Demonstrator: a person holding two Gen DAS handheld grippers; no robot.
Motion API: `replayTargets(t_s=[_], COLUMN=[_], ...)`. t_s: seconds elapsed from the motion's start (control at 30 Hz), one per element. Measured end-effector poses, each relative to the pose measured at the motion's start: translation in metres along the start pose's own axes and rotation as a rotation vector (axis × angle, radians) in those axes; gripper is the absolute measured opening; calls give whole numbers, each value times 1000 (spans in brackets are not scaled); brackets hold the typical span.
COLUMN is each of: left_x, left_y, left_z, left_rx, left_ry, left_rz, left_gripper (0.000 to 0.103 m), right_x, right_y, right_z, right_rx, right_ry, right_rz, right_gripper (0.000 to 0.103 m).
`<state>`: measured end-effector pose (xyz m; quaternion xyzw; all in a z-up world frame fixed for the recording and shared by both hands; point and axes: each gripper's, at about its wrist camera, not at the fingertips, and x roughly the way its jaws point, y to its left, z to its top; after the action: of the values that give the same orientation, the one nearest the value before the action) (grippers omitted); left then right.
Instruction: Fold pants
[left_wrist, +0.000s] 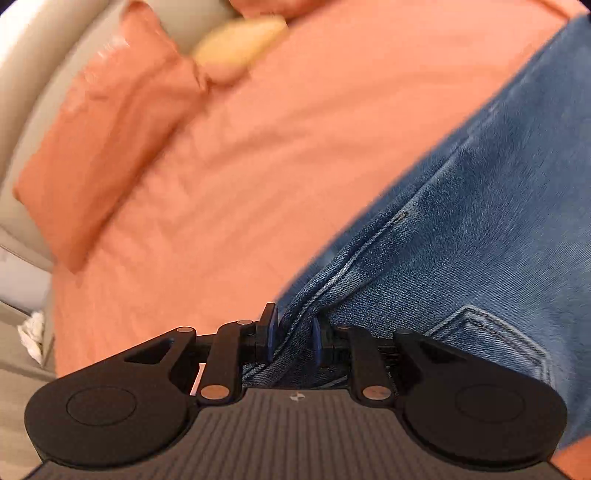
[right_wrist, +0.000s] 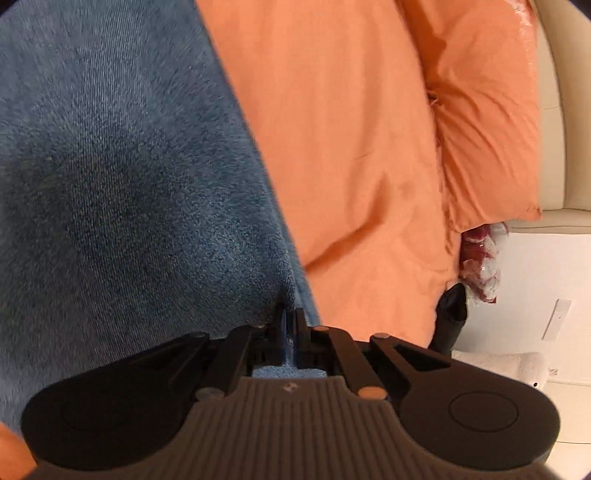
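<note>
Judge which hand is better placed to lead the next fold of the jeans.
Left, probably. The left tool clamps a thick bunched seam of the jeans beside a back pocket, a firm anchor. The right tool is shut on only a thin denim edge beside the orange sheet.

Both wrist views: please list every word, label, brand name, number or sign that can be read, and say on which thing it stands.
No readable text in either view.
Small pale emblem on the ribbed grey gripper body: a mark only, no letters.
Blue denim pants: no label or tag shows.
Orange bed sheet and orange pillow: plain.
White wall plate: too small to tell.
</note>
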<state>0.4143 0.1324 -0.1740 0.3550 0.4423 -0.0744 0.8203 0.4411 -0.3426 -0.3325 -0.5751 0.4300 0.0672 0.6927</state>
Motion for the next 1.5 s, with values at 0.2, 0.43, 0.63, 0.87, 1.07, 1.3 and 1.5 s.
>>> replayTargets(t_s=[0.2,0.43,0.63,0.87,1.07,1.3,1.5], left_x=[-14,35,46,2,-56,-110,-134], left_y=[14,1,0,52,78,89,70], left_z=[11,20,16,9,-31,-84,-121], left_rx=[-24,-25,22,-70,-42,24,104], left_ry=[-9,49,66,27,29,44,16], left_rz=[-13,-17,27,2,28,84,112], left_gripper=[22,23,71,84,72,65,65], right_x=[-27,-6,4,-40,-128,-223,-291], right_y=[-19,-1,-2,-26,-7,78,163], right_z=[-6,6,10,20,41,70,85], right_rx=[81,60,96,247,518,671,745], right_ry=[-14,53,65,7,-142,-259,-366], right_rz=[-42,-65,-32,-29,202,524,738], right_gripper=[0,0,4,36,39,39,39])
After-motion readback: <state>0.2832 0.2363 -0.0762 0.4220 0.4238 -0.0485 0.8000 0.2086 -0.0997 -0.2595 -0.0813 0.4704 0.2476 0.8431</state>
